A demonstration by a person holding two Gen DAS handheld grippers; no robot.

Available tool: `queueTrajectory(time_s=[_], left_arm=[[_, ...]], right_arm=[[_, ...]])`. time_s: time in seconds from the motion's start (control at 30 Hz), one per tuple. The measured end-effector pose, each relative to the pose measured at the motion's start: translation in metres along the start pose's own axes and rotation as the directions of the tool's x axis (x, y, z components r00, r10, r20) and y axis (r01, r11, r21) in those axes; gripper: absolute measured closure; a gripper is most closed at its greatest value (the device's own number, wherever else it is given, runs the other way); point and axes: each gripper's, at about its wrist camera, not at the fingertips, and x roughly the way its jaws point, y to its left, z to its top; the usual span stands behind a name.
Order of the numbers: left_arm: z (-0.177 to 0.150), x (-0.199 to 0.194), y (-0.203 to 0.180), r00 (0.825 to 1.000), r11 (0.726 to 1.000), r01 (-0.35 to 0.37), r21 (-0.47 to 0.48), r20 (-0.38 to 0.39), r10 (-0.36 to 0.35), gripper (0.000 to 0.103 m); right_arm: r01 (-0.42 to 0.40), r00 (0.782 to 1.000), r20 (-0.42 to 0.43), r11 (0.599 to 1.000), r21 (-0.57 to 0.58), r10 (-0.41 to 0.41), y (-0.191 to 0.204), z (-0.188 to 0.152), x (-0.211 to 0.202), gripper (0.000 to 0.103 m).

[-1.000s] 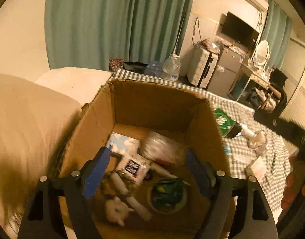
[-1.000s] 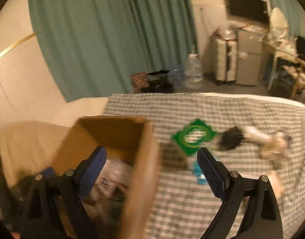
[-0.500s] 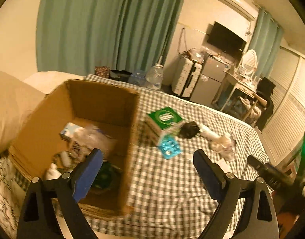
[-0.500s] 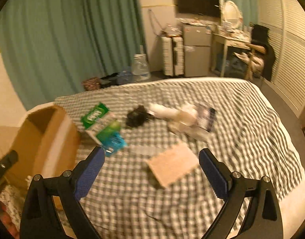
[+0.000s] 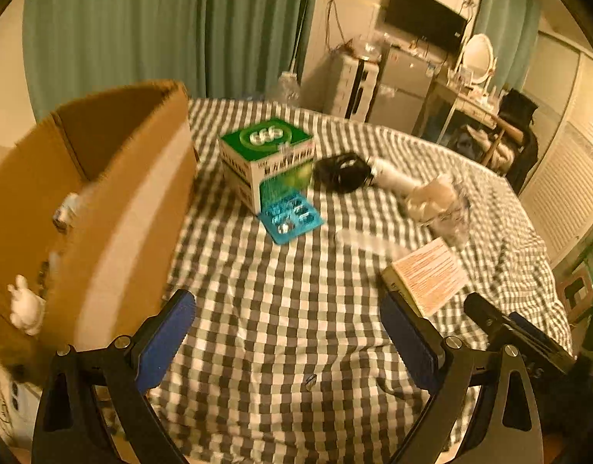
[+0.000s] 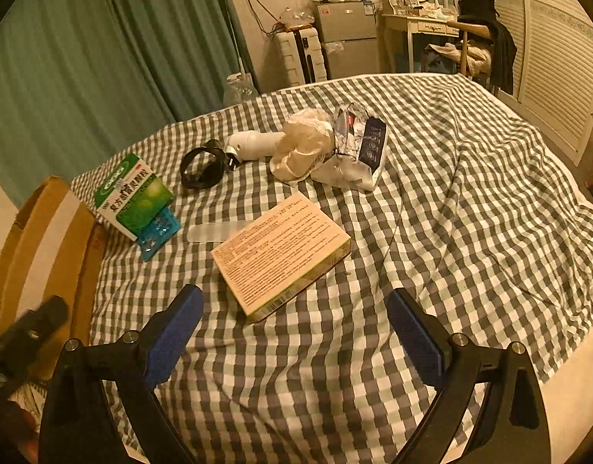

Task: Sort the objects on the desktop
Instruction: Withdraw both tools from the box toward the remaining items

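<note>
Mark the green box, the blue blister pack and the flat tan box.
green box [image 6: 135,195], right wrist view, on its green side face.
blue blister pack [image 5: 292,218], left wrist view, mid-pack.
flat tan box [image 6: 279,249], right wrist view, middle of printed top.

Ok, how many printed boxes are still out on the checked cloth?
2. The green box stands beside the cardboard box, leaning over a blue blister pack; the tan box lies flat mid-cloth. Others may be hidden.

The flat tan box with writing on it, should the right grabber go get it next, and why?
Probably yes. The right gripper is open and empty, and the flat tan box lies just ahead of it on the checked cloth. I would ease it forward and down so the fingers straddle the box.
</note>
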Motion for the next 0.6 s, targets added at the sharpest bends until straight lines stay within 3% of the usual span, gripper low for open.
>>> queueTrajectory(time_s=[0.23,0.33,0.5,0.6], left_arm=[[0.006,0.043,-0.003,0.999,0.999,-0.050,0.015,0.015,0.050,0.004],[0.010,0.057,0.006,0.998,0.998,-0.063,0.001,0.018,0.063,0.004],[0.012,0.076,0.014,0.999,0.999,-0.049,0.004,0.015,0.049,0.004],[0.010,0.083,0.009,0.998,0.998,-0.058,0.038,0.017,0.057,0.004]], right_arm=[[-0.027,0.997,-0.067,0.994,0.106,0.034,0.002,0.005,0.037,0.007],[-0.025,0.996,-0.078,0.987,0.159,0.038,0.009,0.012,0.050,0.000],[0.041,0.998,-0.060,0.970,0.238,-0.027,0.023,0.025,0.070,0.001],[0.128,0.991,-0.064,0.959,0.253,-0.115,0.030,0.031,0.082,0.001]])
